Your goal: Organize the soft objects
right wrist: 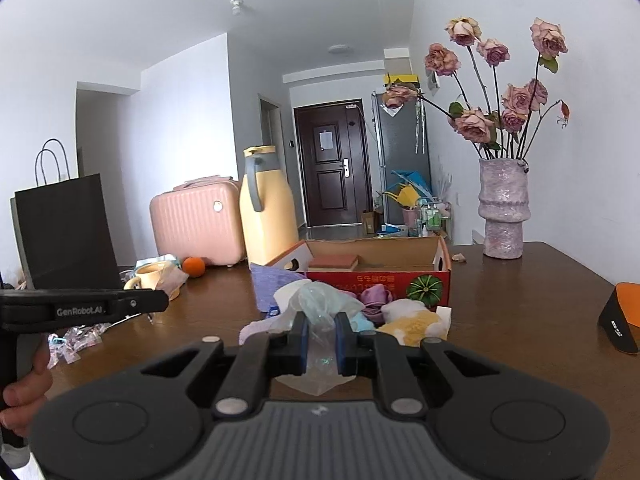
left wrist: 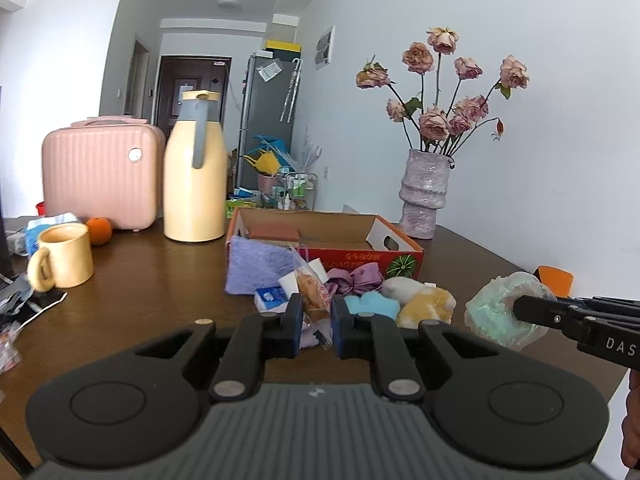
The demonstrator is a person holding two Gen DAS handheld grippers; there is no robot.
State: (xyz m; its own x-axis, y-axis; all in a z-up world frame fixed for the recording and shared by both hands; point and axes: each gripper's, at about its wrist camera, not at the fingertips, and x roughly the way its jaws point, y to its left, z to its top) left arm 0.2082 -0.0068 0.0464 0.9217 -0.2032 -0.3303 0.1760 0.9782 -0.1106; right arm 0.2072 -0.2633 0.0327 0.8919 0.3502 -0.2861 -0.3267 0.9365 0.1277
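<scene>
My left gripper point(left wrist: 314, 320) is shut on a clear packet holding a brown pastry point(left wrist: 310, 294), lifted over the pile of soft things. In the right wrist view it point(right wrist: 164, 301) enters from the left with the packet point(right wrist: 178, 278) at its tip. My right gripper point(right wrist: 320, 338) is shut on a crinkly translucent bag with pale blue-green contents point(right wrist: 320, 306); the left wrist view shows it point(left wrist: 518, 308) at the right with that bag point(left wrist: 496, 312). Behind the pile stands an open cardboard box point(left wrist: 360, 258) with a red front point(right wrist: 380, 280).
In the pile lie a purple towel point(left wrist: 256, 266), a purple bow point(left wrist: 356, 278), a blue soft piece point(left wrist: 372, 306) and a white-and-yellow plush point(left wrist: 420, 300). A yellow jug point(left wrist: 196, 184), mug point(left wrist: 66, 256), orange point(left wrist: 99, 230), pink case point(left wrist: 100, 176) and flower vase point(left wrist: 422, 196) stand around.
</scene>
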